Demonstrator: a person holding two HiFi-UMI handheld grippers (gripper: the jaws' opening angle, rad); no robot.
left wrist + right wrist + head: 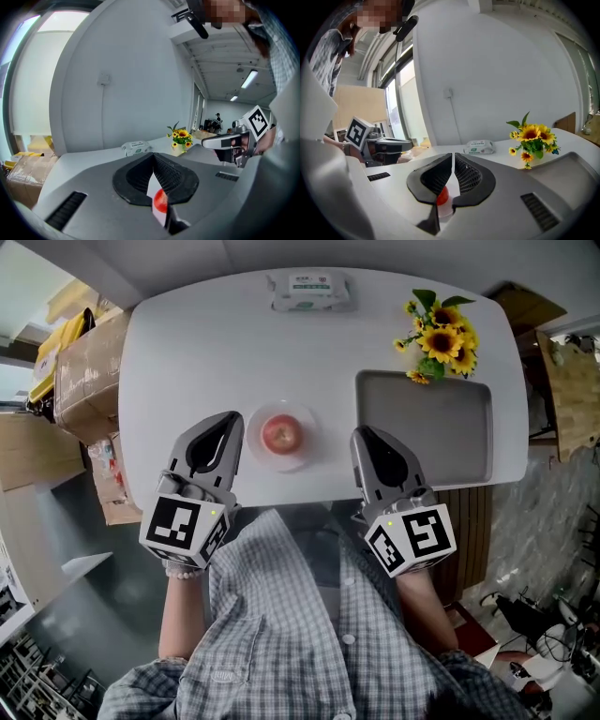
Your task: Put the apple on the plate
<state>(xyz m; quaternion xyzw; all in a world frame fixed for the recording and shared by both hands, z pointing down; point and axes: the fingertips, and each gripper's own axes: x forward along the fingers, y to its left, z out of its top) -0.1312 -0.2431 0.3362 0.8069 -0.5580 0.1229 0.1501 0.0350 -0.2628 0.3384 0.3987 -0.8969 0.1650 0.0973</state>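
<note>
Nearest the person, the left gripper [232, 424] and right gripper [362, 437] hover over the worktop's [197, 352] near edge. Each has its jaws pressed together at the tips, with nothing between them. The apple [280, 435] lies just ahead, right of the left jaws and left of the right jaws. It sits in the middle of the plate [307, 452], so the task looks done.

The apple is probably firm, smooth and fairly light, and being round it could roll or slip in a pinch. The best hold would be across its widest middle (not at the stem end), with gentle pressure to avoid bruising.

Beyond the right jaws is a grey tray [427, 427], bare as far as I can see. The sunflowers [441, 334] are at its far edge, and the wipes [309, 289] are farthest, ahead of both jaws.

Count: 2 grippers, 1 apple, 1 plate, 1 tray, 1 bunch of sunflowers, 1 pack of wipes.
</note>
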